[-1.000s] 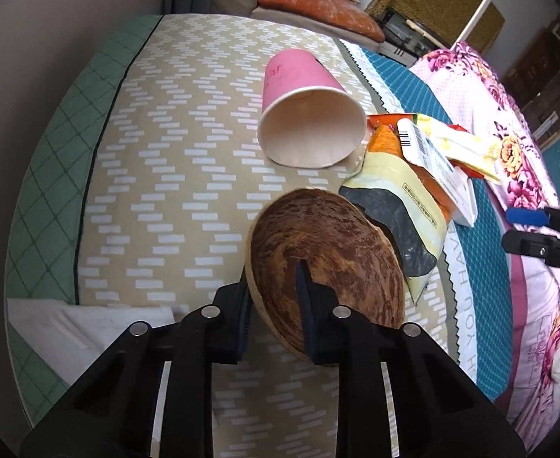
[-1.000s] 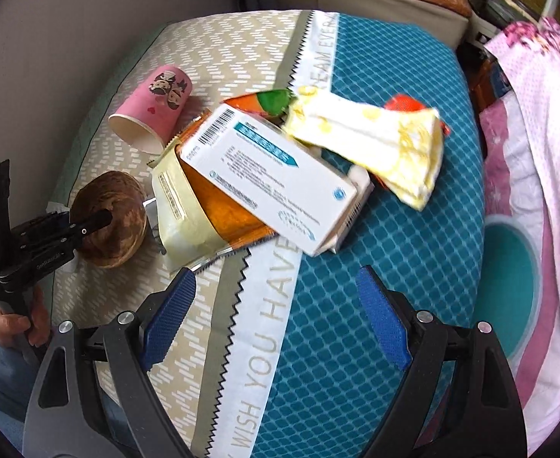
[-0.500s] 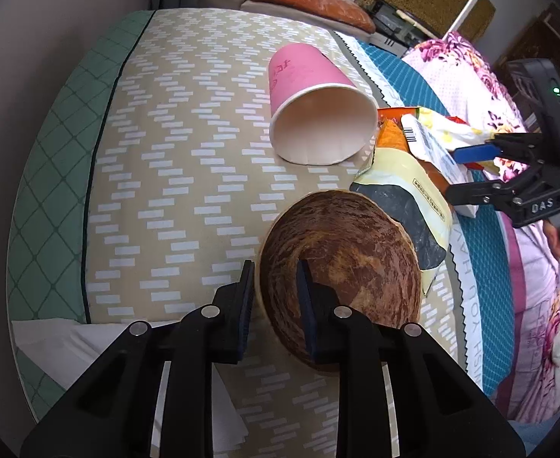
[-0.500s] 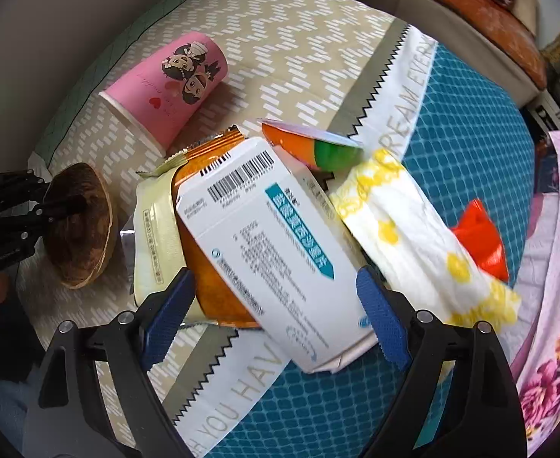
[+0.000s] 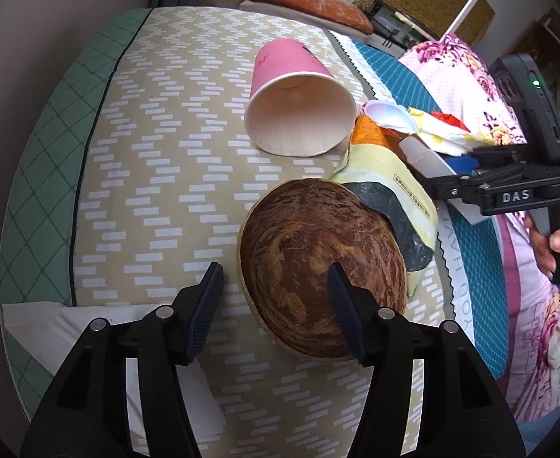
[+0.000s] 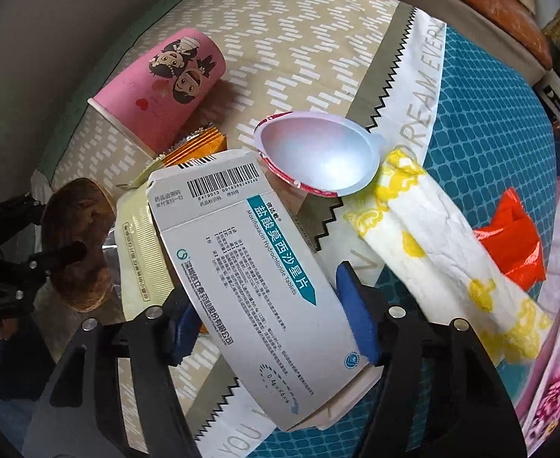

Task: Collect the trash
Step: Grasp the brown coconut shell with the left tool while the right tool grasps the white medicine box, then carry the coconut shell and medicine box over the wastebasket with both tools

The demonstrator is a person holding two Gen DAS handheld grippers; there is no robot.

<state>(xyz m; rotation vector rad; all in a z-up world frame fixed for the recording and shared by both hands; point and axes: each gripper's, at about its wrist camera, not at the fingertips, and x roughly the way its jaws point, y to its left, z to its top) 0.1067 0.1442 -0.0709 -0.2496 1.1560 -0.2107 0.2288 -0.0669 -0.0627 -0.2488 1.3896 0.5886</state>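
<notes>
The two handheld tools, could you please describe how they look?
Both are black plastic frames with silver screws. The left tool has dark navy ribbed pads; the right tool has brighter blue pads, white "DAS" lettering and a green indicator light. A bare hand grips its grey handle.
</notes>
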